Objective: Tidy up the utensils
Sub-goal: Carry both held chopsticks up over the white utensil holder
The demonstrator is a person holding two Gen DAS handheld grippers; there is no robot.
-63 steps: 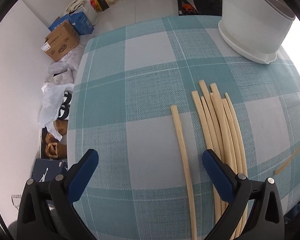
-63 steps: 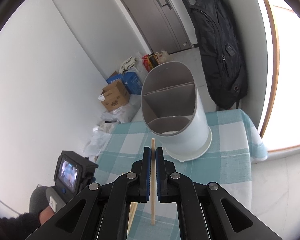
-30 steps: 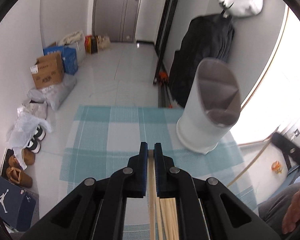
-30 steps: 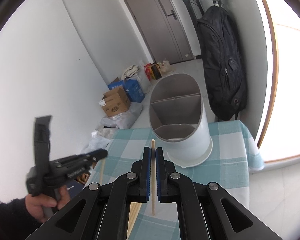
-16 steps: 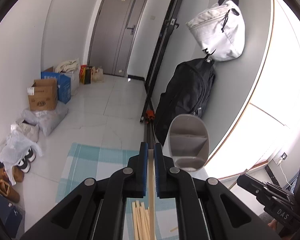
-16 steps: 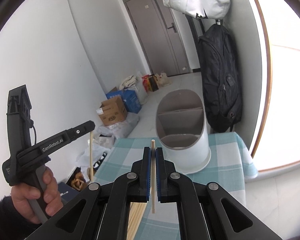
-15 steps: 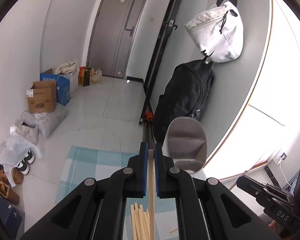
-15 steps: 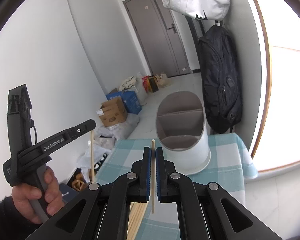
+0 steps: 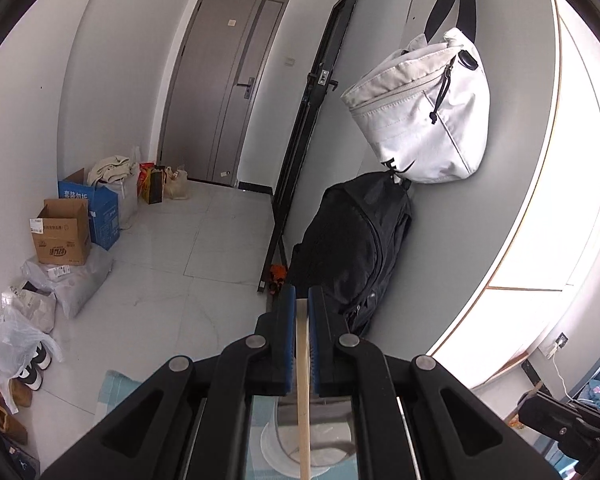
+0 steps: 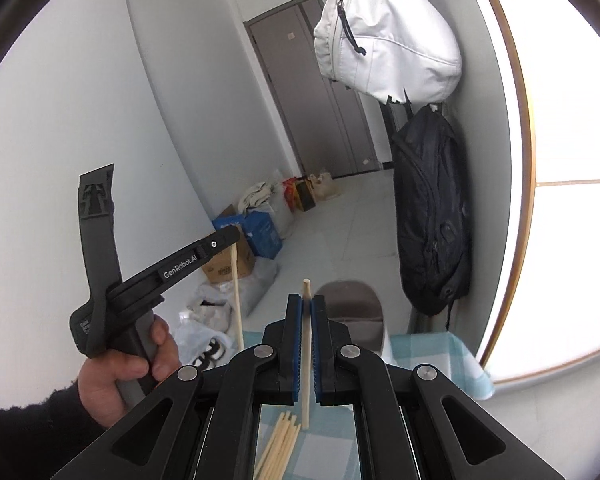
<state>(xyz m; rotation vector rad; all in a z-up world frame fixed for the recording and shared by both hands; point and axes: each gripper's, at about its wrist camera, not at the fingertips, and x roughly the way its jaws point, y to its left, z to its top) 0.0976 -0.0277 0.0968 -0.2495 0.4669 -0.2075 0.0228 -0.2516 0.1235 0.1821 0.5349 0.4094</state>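
Observation:
Each gripper is shut on one wooden chopstick, high above the table. In the left wrist view my left gripper [image 9: 301, 300] clamps a chopstick [image 9: 303, 392] that hangs down over the white utensil holder [image 9: 316, 436], seen far below between the arms. In the right wrist view my right gripper [image 10: 306, 300] pinches a chopstick [image 10: 306, 360] upright, its tip just above the pads. The holder [image 10: 352, 320] with grey dividers stands beyond it on the checked tablecloth [image 10: 432, 356]. A bundle of several chopsticks [image 10: 280, 448] lies below. The left gripper [image 10: 230, 238] with its chopstick [image 10: 237, 304] appears at left, held by a hand [image 10: 128, 368].
A white bag [image 10: 384, 36] and a black backpack [image 10: 432, 216] hang on the wall behind the table. Boxes [image 9: 64, 232], bags and shoes [image 9: 32, 360] sit on the floor at left. A grey door [image 9: 228, 92] is at the back. The other gripper's body [image 9: 564, 420] shows at lower right.
Both grippers have risen with their chopsticks; the table and holder have sunk low in both views. The left gripper has tilted up toward the door and wall.

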